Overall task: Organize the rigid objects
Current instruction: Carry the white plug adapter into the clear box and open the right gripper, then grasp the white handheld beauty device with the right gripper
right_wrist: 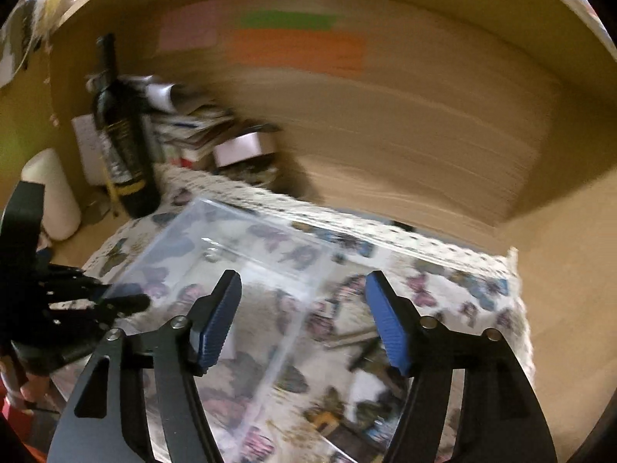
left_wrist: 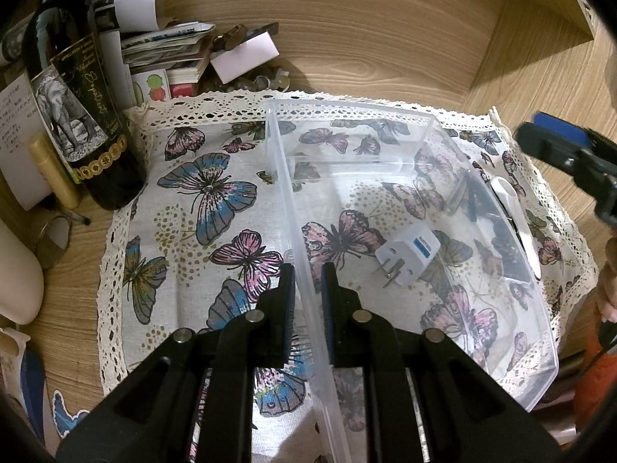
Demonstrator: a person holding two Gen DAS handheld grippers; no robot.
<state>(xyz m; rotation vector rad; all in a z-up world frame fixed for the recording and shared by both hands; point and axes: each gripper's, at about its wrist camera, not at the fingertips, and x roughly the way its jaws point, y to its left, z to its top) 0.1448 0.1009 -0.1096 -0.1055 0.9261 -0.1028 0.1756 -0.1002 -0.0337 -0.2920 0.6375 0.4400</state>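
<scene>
A clear plastic bin (left_wrist: 385, 115) rests on a butterfly-print cloth (left_wrist: 200, 193). My left gripper (left_wrist: 308, 305) is shut on the bin's left wall near its front corner. A white plug adapter (left_wrist: 405, 256) lies inside the bin. Dark small items and a white spoon-like piece (left_wrist: 513, 208) lie beside the bin's right wall. My right gripper (right_wrist: 304, 316) is open and empty above the bin (right_wrist: 216, 254); it also shows at the right edge of the left wrist view (left_wrist: 570, 154). The right wrist view is blurred.
A dark wine bottle (left_wrist: 77, 108) stands at the cloth's back left, with a stack of papers and cards (left_wrist: 173, 50) behind it. A white cylinder (right_wrist: 50, 193) stands left of the bottle. Wooden walls enclose the back and right.
</scene>
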